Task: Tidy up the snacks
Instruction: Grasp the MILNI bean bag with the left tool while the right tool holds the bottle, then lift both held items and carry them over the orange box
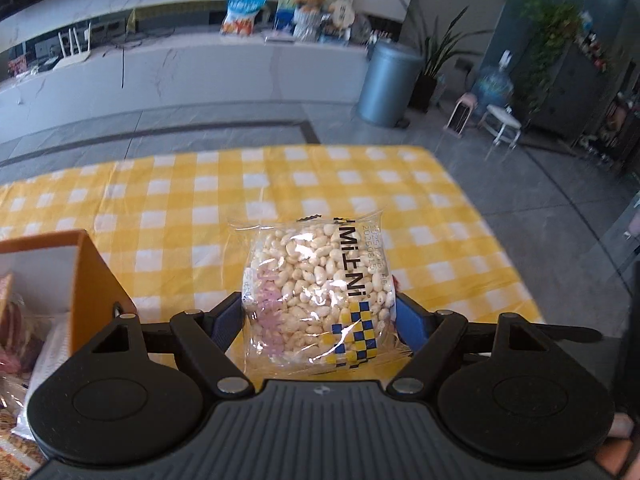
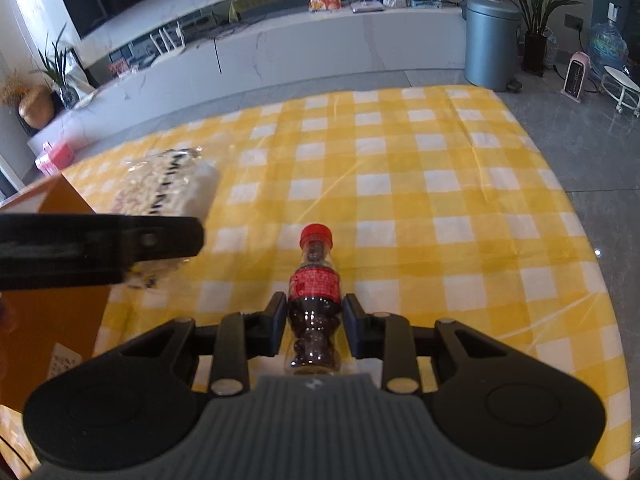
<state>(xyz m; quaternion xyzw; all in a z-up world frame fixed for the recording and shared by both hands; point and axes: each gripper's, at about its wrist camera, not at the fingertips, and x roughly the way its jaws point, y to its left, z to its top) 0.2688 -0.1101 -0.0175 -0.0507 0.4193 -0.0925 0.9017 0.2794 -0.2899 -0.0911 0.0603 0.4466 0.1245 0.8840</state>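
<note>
My left gripper [image 1: 318,307] is shut on a clear packet of white puffed snack [image 1: 316,276] with a blue-and-yellow checked label, its blue pads pressing on both sides. The packet hangs above the yellow checked tablecloth [image 1: 200,208]. In the right wrist view the same packet [image 2: 172,184] shows at the left, above the left gripper's black body. My right gripper [image 2: 315,304] is shut on a small cola bottle [image 2: 316,280] with a red cap and red label. The bottle lies on the cloth with its cap pointing away from me.
An open orange box [image 1: 96,288] stands just left of the left gripper, with wrapped snacks [image 1: 16,328] inside; it is also at the left edge as the orange box [image 2: 52,300]. The table's right edge [image 2: 576,216] drops to grey floor. A grey bin [image 2: 490,40] and a white counter stand beyond.
</note>
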